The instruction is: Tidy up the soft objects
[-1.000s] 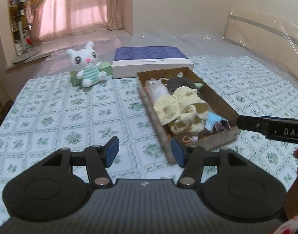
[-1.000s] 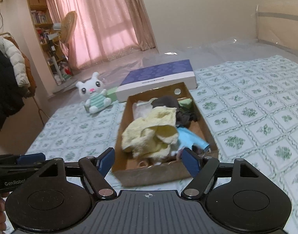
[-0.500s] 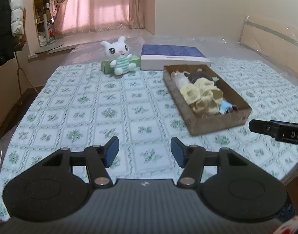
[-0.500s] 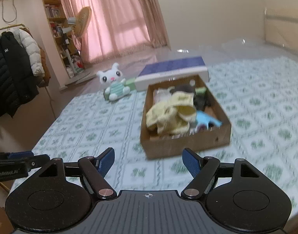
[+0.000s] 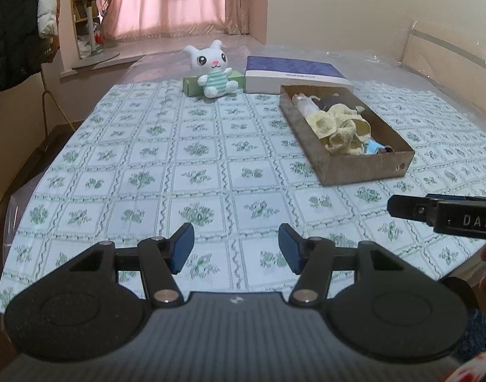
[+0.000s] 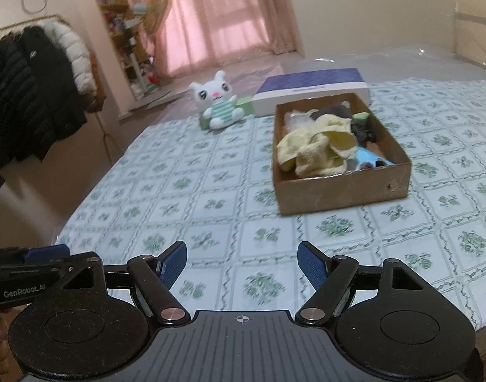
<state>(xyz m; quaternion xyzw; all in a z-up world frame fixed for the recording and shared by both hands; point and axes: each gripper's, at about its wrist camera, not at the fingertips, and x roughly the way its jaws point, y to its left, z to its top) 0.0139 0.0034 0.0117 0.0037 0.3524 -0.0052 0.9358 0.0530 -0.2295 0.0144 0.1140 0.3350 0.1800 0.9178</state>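
Note:
A brown cardboard box (image 5: 363, 167) (image 6: 344, 191) sits right of centre on the patterned cloth. It holds a yellow towel (image 5: 336, 127) (image 6: 316, 149), dark cloth, a blue item and a clear bag. A white plush bunny (image 5: 212, 70) (image 6: 219, 102) sits at the far side. My left gripper (image 5: 235, 248) is open and empty, above the near part of the cloth. My right gripper (image 6: 242, 267) is open and empty, well short of the box. Each gripper shows at the edge of the other's view.
A green box (image 5: 192, 84) lies behind the bunny. A purple-topped white box (image 5: 293, 74) (image 6: 313, 90) lies behind the cardboard box. The cloth's (image 5: 147, 175) near and left edges drop off. Jackets (image 6: 36, 95) hang at left; fan and shelves stand by the curtain.
Both grippers have pulled back and up from the cardboard box, which now looks farther away. Both stayed open and empty. Nothing on the cloth moved.

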